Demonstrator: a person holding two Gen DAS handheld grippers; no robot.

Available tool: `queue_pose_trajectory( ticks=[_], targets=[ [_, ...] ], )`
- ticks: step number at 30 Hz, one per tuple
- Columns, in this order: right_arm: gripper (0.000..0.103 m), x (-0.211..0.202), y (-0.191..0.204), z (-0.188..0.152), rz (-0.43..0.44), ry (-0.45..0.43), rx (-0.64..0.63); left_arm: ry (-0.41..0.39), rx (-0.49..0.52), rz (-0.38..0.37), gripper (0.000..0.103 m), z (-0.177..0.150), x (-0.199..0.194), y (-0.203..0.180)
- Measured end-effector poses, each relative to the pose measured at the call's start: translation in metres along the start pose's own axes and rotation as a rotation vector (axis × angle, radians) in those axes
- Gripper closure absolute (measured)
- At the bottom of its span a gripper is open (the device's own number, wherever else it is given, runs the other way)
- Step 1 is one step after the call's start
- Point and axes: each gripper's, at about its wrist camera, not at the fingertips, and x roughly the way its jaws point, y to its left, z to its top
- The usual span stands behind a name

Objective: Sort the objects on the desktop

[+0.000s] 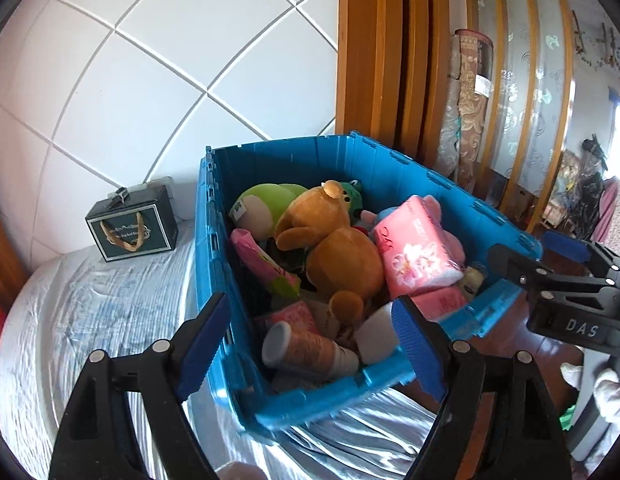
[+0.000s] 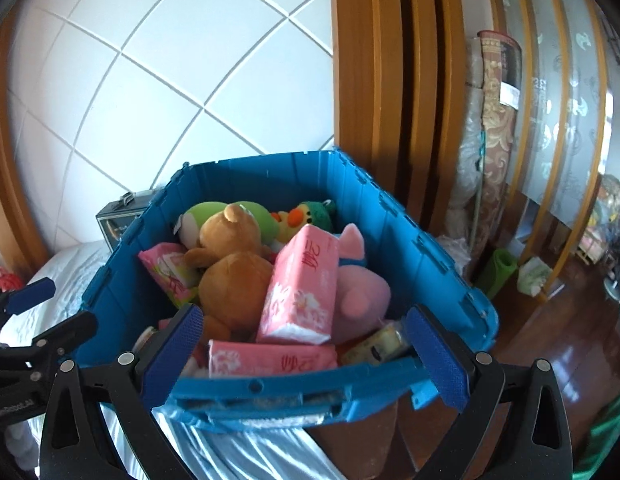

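Observation:
A blue plastic crate [image 1: 214,240] [image 2: 429,264] stands on a table under a pale shiny cloth [image 1: 90,312]. It is full: a brown teddy bear [image 1: 333,248] [image 2: 234,264], pink tissue packs [image 1: 413,252] [image 2: 302,288], a green plush [image 1: 262,204], a pink plush pig [image 2: 357,280] and a capped tube [image 1: 306,350]. My left gripper [image 1: 310,344] [image 2: 54,312] hovers open at the crate's near left corner, nothing between its blue pads. My right gripper [image 2: 306,344] [image 1: 537,252] stands wide open at the near right rim, holding nothing.
A dark gift box with rope handles [image 1: 132,226] sits on the cloth left of the crate, against the white tiled wall. Wooden door frames [image 2: 369,80] and a rolled carpet [image 2: 497,120] rise behind. Dark wood floor [image 2: 569,340] lies to the right.

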Motion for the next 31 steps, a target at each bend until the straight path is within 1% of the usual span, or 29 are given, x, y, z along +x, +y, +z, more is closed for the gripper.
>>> queue_pose_trajectory(
  ticks=[1, 2, 4, 7, 15, 20, 23, 31],
  targets=[
    [0.0, -0.004, 0.002, -0.003, -0.007, -0.003, -0.004, 0.002, -0.008, -0.006, 0.014, -0.002, -0.003, 0.0],
    [0.0, -0.009, 0.005, -0.006, -0.013, -0.006, -0.015, 0.004, -0.013, -0.004, 0.012, -0.004, -0.005, -0.001],
    [0.0, -0.018, 0.011, -0.011, -0.026, -0.015, -0.037, 0.001, -0.013, -0.018, 0.012, -0.007, -0.011, -0.003],
    [0.0, -0.029, 0.018, -0.017, -0.039, -0.025, -0.055, -0.004, -0.004, -0.018, 0.012, -0.012, -0.018, -0.007],
    [0.0, -0.05, 0.019, -0.031, -0.046, -0.041, -0.03, -0.023, 0.023, -0.024, 0.012, -0.022, -0.036, -0.019],
    [0.0, -0.052, 0.019, -0.036, -0.045, -0.033, -0.013, -0.042, 0.02, -0.023, 0.011, -0.026, -0.044, -0.02],
    [0.0, -0.051, 0.02, -0.038, -0.04, -0.025, -0.014, -0.039, 0.021, -0.009, 0.011, -0.027, -0.045, -0.017],
    [0.0, -0.047, 0.021, -0.037, -0.048, -0.026, -0.005, -0.056, 0.016, -0.02, 0.011, -0.024, -0.045, -0.013]
  ],
)
